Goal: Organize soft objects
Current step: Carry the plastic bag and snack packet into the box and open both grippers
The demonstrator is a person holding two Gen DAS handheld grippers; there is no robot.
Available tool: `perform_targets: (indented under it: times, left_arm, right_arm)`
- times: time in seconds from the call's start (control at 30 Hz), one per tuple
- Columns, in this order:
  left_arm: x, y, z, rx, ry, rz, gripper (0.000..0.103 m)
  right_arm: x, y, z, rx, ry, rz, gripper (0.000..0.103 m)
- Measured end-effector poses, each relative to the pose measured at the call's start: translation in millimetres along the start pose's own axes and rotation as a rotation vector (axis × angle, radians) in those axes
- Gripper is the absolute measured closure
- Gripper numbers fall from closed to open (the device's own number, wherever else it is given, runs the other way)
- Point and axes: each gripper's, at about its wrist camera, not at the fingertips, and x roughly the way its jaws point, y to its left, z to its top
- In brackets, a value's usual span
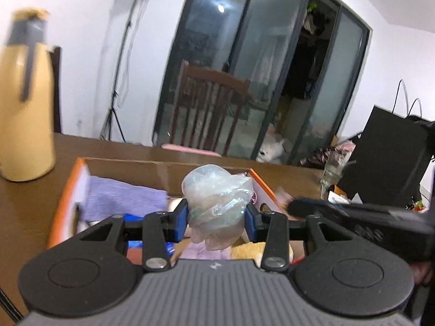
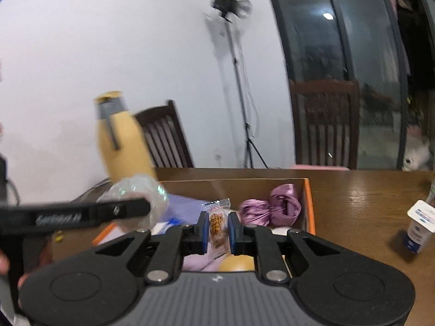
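Over the orange-edged cardboard box (image 1: 81,187) on the table (image 2: 367,198), you have both tongs loaded. Left tongs (image 1: 216,214) are part open and clamped on a crumpled clear plastic bag (image 1: 214,198); the bag bulges above the pads and hangs a little below them. Right tongs (image 2: 216,229) are nearly closed, pinching a small snack packet (image 2: 217,222) upright between the pads. Frames are blurred, so this looks like transport. To do it well: keep both grips firm until each item is well inside the box walls, lower before letting go, and drop into bare spots. Inside already: a lilac cloth (image 1: 122,201) on the left side, purple ribbon bundles (image 2: 272,209) at the far right corner, something yellow and soft near the front. Keep the two tongs from colliding; they sit just beside each other. Watch the yellow thermos (image 1: 25,95) standing near the box's left corner and the small white bottle (image 2: 420,225) off to the right.
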Motion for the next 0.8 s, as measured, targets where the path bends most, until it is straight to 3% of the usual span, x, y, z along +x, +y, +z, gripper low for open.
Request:
perform_targets:
  times: [0.2,0.3,0.37,0.43,0.53,0.57,0.8]
  left_arm:
    - [80.9,-12.2,-11.6,0.067,0.113,0.001,0.059]
    - [104.1,-9.6,-13.5,0.048,0.137,0.004,0.052]
    - [111.0,-10.7,-15.5,0.049,0.154,-0.011,0.040]
    - [112.0,-10.5,-16.5,0.053,0.147,-0.031,0.026]
    - [104.2,-6.6,-19.5,0.061,0.129,-0.043,0.025]
    - [101.7,-7.9,-19.5,0.062,0.128,-0.043,0.024]
    - [57.2,-3.1,-4.7,0.064,0.095,0.021,0.024]
  right_arm:
    - [58.4,-30.2,18.8,0.074,0.047,-0.021,0.089]
    - [83.6,-35.7,20.4,0.079,0.080,-0.040,0.089]
    - [98.6,-38.3,17.6,0.072,0.106,-0.059,0.086]
    - [106.5,-40.4,13.1,0.079,0.116,-0.087,0.084]
    - [111.3,-49.7,9.9,0.120,0.101,-0.090,0.060]
    - [111.0,-51.4,11.0,0.129,0.098,-0.092,0.057]
    - [59.3,-47.9,21.3,0.102,0.035,-0.108,0.057]
